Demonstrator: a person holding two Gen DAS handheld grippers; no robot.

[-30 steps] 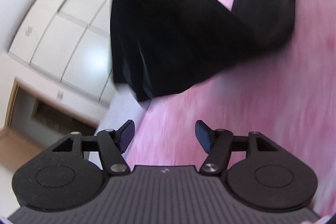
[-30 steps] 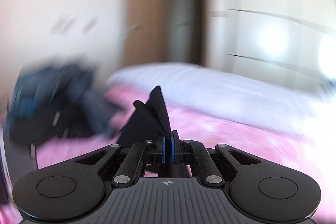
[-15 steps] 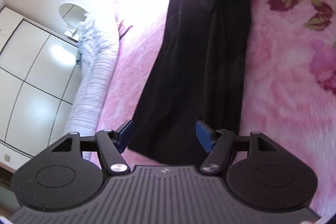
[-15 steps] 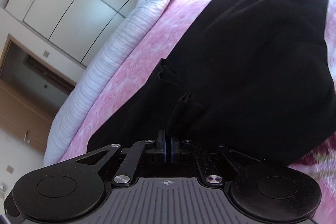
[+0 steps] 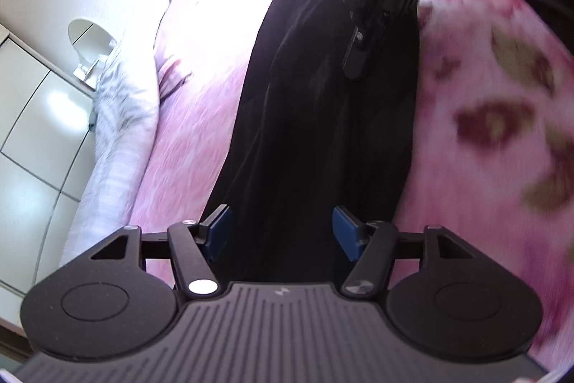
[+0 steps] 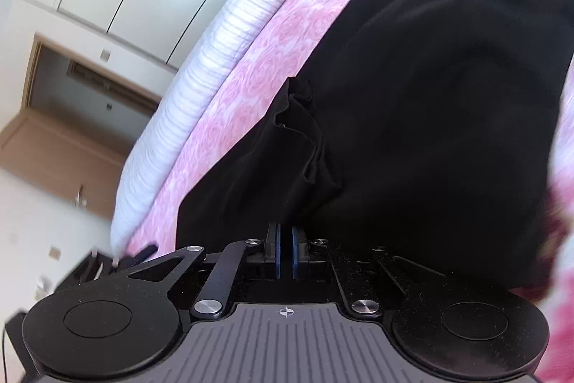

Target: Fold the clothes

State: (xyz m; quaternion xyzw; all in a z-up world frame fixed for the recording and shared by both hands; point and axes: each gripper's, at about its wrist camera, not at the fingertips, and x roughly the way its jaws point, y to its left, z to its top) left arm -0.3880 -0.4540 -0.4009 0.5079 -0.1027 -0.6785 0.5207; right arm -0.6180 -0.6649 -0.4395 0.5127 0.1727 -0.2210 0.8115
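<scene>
Black garment (image 5: 315, 131); pink floral blanket (image 5: 484, 139); white striped bedding (image 6: 215, 52); blue gripper pads (image 5: 219, 228).

Both wrist cams sit low and close over the black garment (image 5: 315, 131), looking along it; both catch the pink blanket (image 6: 251, 67).

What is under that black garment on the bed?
A pink flowered blanket shows all round the black garment, so it seems to lie beneath. Anything else under the cloth is covered. The right gripper pinches one bunched edge.
</scene>
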